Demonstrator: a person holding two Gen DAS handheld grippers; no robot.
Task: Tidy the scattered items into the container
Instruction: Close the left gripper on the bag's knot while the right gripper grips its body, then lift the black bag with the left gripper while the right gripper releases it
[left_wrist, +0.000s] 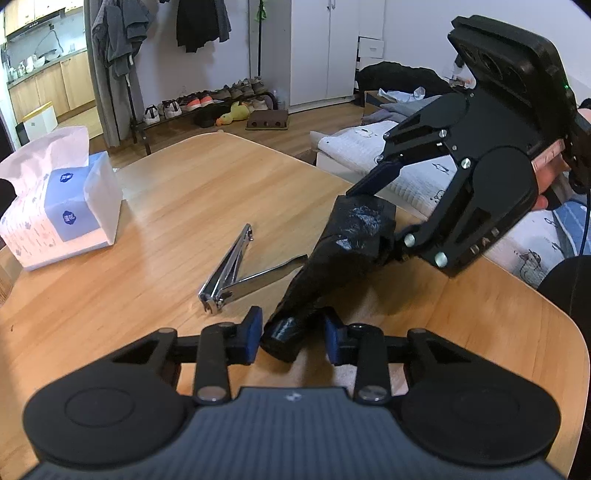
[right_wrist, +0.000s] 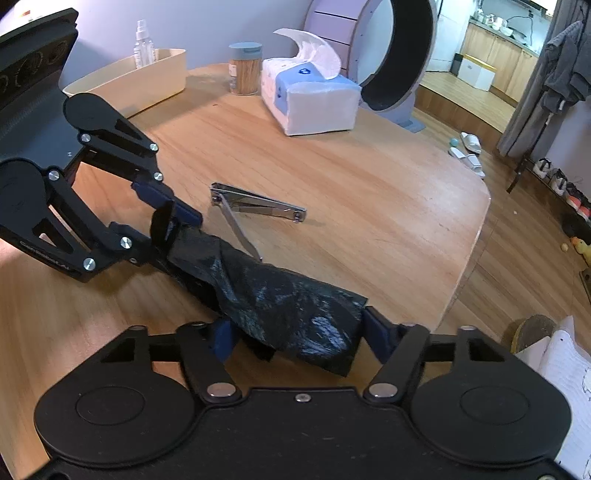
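1. scattered items still mostly out on the worktop (right_wrist: 369, 177): nail clipper (right_wrist: 255, 206) lying unfolded near the middle, black plastic bag roll (right_wrist: 280, 306) lying long between the two claws, near the front edge.
2. beige container (right_wrist: 133, 79) standing far back at the left in the right wrist view, well apart from both items; already holding a clear spray bottle (right_wrist: 144, 44), upright inside. nothing more visible inside, though the bottom is hidden by its wall.
3. judged from this: task at an early to middle point. one item seemingly put away, bag roll and clipper still left. tissue pack (left_wrist: 55, 206) and toothpick jar (right_wrist: 243, 68) also standing on the worktop; not clear whether these count as scattered.
4. left claw (left_wrist: 293, 338): partly closed around the narrow end of the bag roll. one blue pad close against the plastic, a small gap on the other side, so not clenched on it yet as far as visible.
5. right claw (right_wrist: 301, 334): about half open, the wide crumpled end of the bag roll between its blue pads. pads seem to touch the plastic on both sides, but cannot tell if really pressing.
6. likely step now: taking the bag roll at both ends, to lift toward the container.
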